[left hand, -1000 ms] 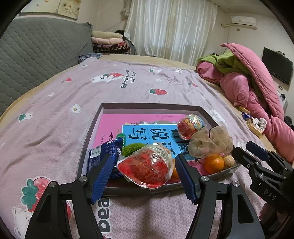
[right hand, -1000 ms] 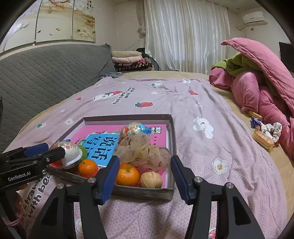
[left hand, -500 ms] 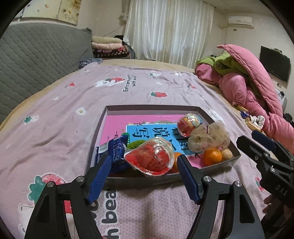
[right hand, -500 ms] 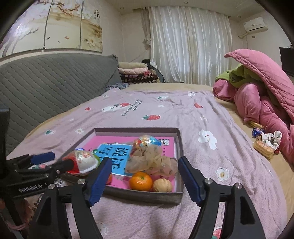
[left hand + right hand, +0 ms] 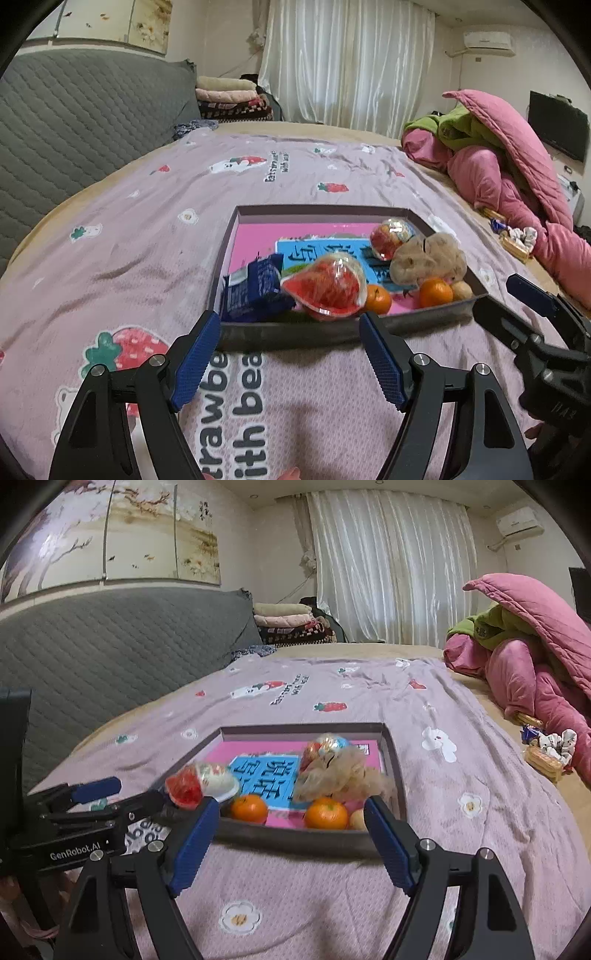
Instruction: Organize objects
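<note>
Lying on the pink bedspread (image 5: 147,258), the shallow grey tray (image 5: 236,240) is showing its long axis running left to right across both views, with one long wall turned toward the grippers. A pink book (image 5: 255,240) with a blue title panel is lying flat on its floor, the long side following the tray. On top, a red snack in clear wrap (image 5: 325,291) is sitting near the front wall, just beside a blue packet (image 5: 255,291) at the front left corner. Two tangerines (image 5: 436,291) are resting by the front wall, and a beige mesh bag (image 5: 428,258) is lying behind them, touching a wrapped round sweet (image 5: 391,236).

The left gripper (image 5: 291,358) is hovering just before the front wall with its jaws wide apart and nothing between them. The right gripper (image 5: 291,834) is hanging before the right half of the same wall; its jaws are opening, and they are gripping nothing.
</note>
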Motion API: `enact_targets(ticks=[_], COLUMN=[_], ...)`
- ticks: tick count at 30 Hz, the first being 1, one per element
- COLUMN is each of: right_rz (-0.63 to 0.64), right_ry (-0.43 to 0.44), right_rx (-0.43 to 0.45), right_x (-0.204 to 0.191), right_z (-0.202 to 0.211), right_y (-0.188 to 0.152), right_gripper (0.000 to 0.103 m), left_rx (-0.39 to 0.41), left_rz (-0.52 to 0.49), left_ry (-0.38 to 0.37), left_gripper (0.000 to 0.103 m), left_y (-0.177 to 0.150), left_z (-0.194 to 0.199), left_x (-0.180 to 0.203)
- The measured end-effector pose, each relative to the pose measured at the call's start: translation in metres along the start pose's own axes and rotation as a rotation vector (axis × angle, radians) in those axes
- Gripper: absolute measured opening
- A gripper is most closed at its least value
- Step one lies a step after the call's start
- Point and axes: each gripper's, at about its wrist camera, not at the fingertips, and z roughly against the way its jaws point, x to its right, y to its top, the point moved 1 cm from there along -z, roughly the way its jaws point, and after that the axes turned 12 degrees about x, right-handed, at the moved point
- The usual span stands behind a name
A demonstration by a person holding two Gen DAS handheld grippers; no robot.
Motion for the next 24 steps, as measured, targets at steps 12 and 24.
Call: enact_targets(ticks=[12,24], right_rz=[0.016,0.026], right_ry=[-0.059,-0.071], right_rx=[-0.070,-0.101], right_x=[-0.007,-0.013], right_z=[0.011,0.022], right_y=[-0.028,-0.046], right_gripper=[0.086,0.086], left_rx=[-0.048,-0.102], left_rz=[-0.001,0.020], left_ry=[0.030,0.046], left_gripper=[0.079,0.079], left_y=[-0.025,-0.049], left_z=[0.012,0.015], left_x=[0.002,-0.003])
